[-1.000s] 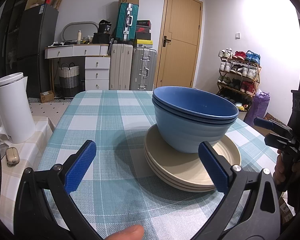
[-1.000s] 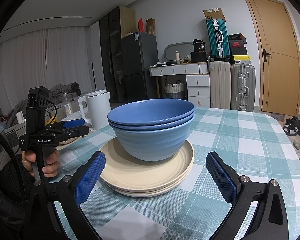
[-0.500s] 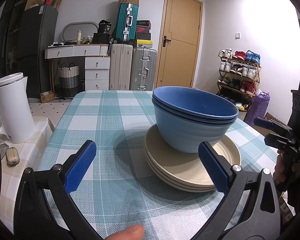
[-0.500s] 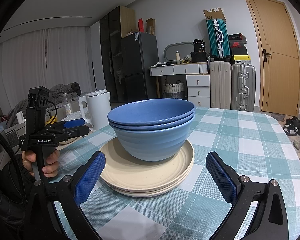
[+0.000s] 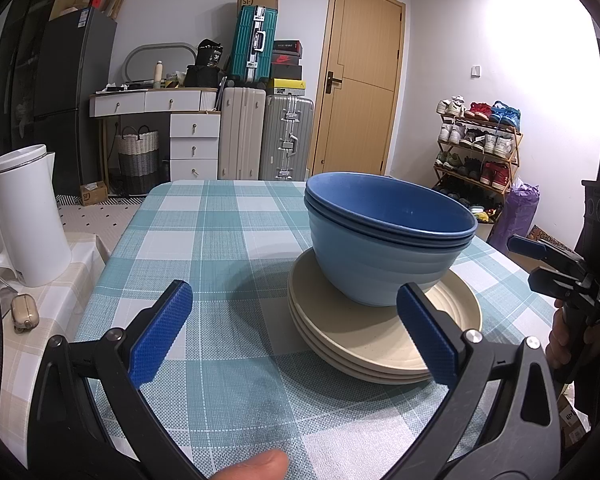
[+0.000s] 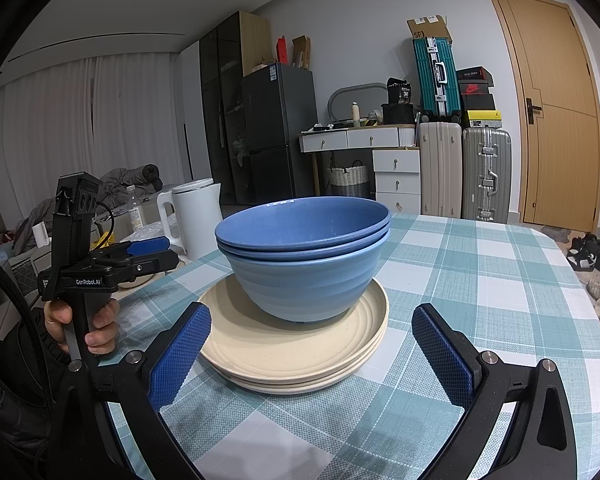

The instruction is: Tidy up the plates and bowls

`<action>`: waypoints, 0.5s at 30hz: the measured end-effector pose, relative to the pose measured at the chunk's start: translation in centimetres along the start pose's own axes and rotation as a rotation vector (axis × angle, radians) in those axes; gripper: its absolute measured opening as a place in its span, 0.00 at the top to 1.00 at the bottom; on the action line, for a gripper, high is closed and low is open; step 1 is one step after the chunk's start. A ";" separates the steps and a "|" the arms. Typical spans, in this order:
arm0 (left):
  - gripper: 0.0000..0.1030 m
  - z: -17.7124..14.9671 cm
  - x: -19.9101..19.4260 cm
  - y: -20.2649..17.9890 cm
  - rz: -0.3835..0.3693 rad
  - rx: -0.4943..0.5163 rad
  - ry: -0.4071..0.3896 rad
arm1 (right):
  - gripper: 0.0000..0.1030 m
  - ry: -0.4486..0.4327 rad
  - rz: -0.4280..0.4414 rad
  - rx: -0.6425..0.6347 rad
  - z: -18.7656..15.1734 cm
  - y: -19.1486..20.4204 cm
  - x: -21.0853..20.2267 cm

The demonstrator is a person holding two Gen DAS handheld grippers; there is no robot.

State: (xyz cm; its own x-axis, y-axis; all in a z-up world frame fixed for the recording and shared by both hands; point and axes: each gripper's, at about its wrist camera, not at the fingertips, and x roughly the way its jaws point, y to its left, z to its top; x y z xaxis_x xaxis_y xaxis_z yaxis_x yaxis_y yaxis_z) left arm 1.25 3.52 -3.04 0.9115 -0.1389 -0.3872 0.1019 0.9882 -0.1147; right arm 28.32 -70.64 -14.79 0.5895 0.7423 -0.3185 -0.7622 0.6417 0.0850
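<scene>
- Where the checked teal-and-white table (image 5: 228, 240) fills the middle of both frames, a stack of blue bowls (image 5: 384, 240) is seen nested and standing upright on a stack of beige plates (image 5: 380, 336).
- Three bowls are suggested by the rims, and about three plates by the edges, though the count cannot be told for certain from this low angle.
- In the left wrist view the left gripper (image 5: 296, 332) is held wide, nothing being gripped; its right pad lies in front of the plates' near edge in the lower right of the frame, and contact cannot be judged.
- In the right wrist view the right gripper (image 6: 312, 352) is likewise spread wide and empty, the plates (image 6: 296, 344) and bowls (image 6: 304, 256) being framed between its blue pads at lower centre.
- The left gripper (image 6: 148, 250) is also shown at the left edge of the right wrist view, its handle being gripped by a hand (image 6: 84, 320).
- A white kettle (image 5: 28, 216) is seen at the left edge of the left wrist view, off the table.
</scene>
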 end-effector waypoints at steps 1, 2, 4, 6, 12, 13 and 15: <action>0.01 0.0 -0.1 0.0 0.000 0.000 0.000 | 0.00 0.000 0.000 0.000 0.0 0.0 0.0; 0.01 0.1 -0.2 -0.1 0.000 -0.001 0.000 | 0.00 0.001 0.000 0.000 0.0 0.0 0.0; 0.01 0.0 0.0 0.1 0.000 -0.003 0.001 | 0.00 0.001 0.000 0.001 0.0 0.0 0.0; 0.01 0.1 -0.2 -0.1 0.000 -0.002 0.000 | 0.00 0.000 0.000 -0.001 0.0 0.0 0.0; 0.01 0.1 -0.2 0.0 -0.001 -0.002 0.000 | 0.00 0.000 0.000 0.000 0.0 0.0 0.0; 0.01 0.0 -0.1 0.0 0.000 -0.002 0.000 | 0.00 0.000 0.000 0.000 0.0 0.0 0.0; 0.01 0.0 0.0 0.0 0.000 -0.002 0.000 | 0.00 0.000 0.000 0.000 0.0 0.0 0.0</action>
State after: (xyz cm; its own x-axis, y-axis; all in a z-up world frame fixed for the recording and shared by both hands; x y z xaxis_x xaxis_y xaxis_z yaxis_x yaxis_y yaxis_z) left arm 1.25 3.55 -3.04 0.9116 -0.1386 -0.3871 0.1009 0.9881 -0.1160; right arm 28.32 -70.60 -14.79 0.5896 0.7422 -0.3187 -0.7620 0.6419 0.0852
